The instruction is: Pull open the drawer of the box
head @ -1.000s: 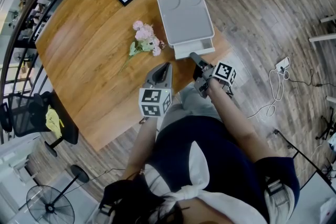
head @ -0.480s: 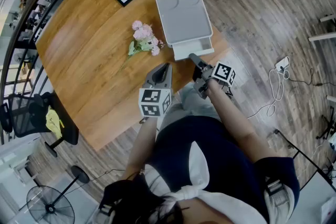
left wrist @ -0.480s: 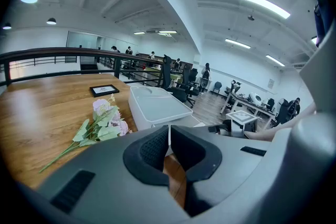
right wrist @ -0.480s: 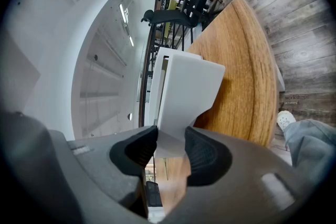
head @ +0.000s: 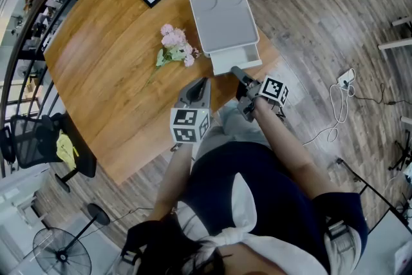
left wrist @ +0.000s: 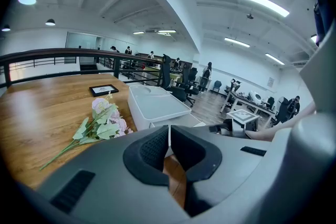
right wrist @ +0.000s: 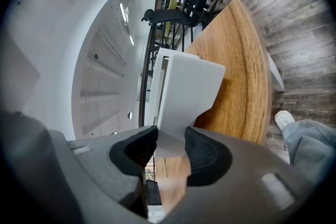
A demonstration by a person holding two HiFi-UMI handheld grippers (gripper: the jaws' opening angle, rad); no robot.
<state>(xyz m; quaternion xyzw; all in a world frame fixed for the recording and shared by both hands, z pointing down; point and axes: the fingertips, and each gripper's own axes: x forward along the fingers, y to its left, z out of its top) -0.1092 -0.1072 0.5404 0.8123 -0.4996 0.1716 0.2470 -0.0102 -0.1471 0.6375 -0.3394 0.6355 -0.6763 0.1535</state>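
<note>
My left gripper (head: 205, 82) hangs over the table's (head: 109, 80) six o'clock edge, jaws pressed together on nothing, nose toward twelve. At one o'clock from it sits the box (head: 222, 13). Its drawer (head: 236, 62) shows only partway out, so I judge most of the pull is left. My right gripper (head: 238, 72) is clenched on the drawer's front edge, forearm trailing toward five.
</note>
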